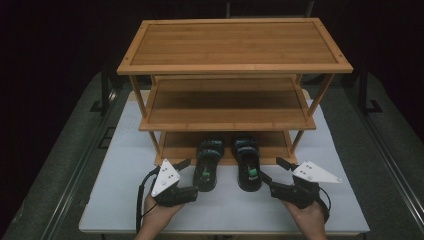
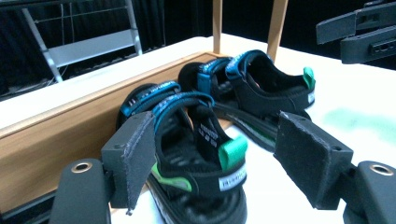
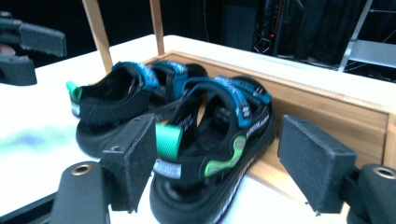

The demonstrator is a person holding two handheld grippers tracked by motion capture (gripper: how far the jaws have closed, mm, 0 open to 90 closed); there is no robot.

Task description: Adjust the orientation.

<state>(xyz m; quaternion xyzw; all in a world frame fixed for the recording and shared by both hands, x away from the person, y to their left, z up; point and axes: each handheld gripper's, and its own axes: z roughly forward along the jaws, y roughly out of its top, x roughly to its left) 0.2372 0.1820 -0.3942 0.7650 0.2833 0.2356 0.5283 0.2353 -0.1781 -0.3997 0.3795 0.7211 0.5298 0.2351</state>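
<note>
Both hands come in at the bottom of the high view, each holding a gripper. Left gripper (image 1: 192,175) has its jaws spread wide, and in the left gripper view you can see the heel of the left sandal (image 2: 196,158) sitting between the pads (image 2: 133,156) with clear gaps on both sides, so nothing's pinched. Right gripper (image 1: 272,170) is the same deal: jaws apart, right sandal (image 3: 210,154) heel between them, pads not pressing on it.

Sandals are black with blue straps and a little green tab at the heel. They sit side by side, toes up on the bottom shelf of the wooden rack (image 1: 235,42), heels hanging off the front edge onto the white table (image 1: 125,165). Left sandal (image 1: 209,162) and right sandal (image 1: 247,162) are just beside each other, roughly parallel, heels toward the person. Upper two shelves look bare.
</note>
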